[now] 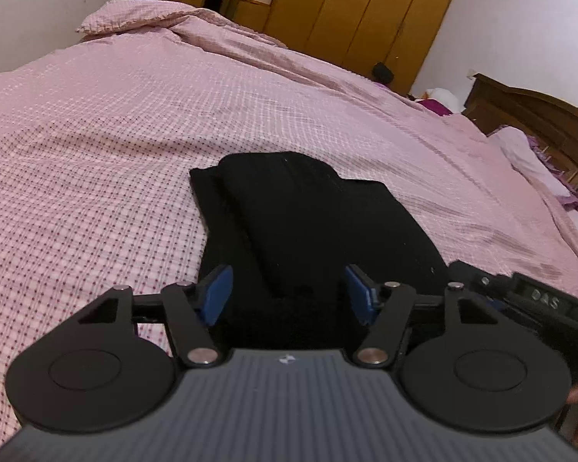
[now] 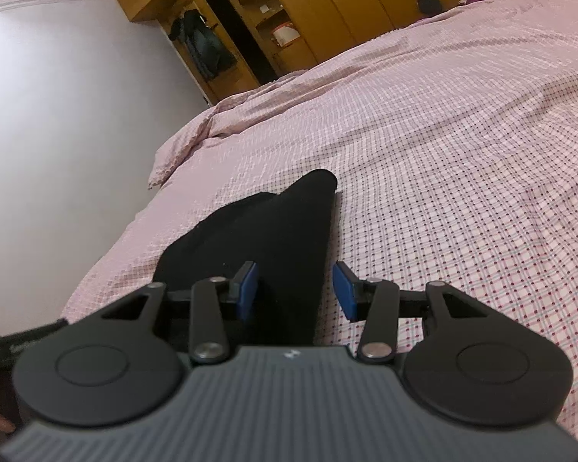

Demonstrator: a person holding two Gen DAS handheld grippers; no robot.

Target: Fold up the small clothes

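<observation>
Black folded garment (image 1: 312, 227) is lying on the pink bed (image 1: 96, 134); both tongs (image 1: 287, 294) (image 2: 294, 290) are hovering open, apparently not gripping it.

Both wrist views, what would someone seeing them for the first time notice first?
The dark black folded cloth garment lying on the pink checked bedspread stands out most, right in front of both cameras. Each blue-padded claw, left claw and right claw, is open just above its near end. Behind the bed stands a tall brown wooden wardrobe.
</observation>
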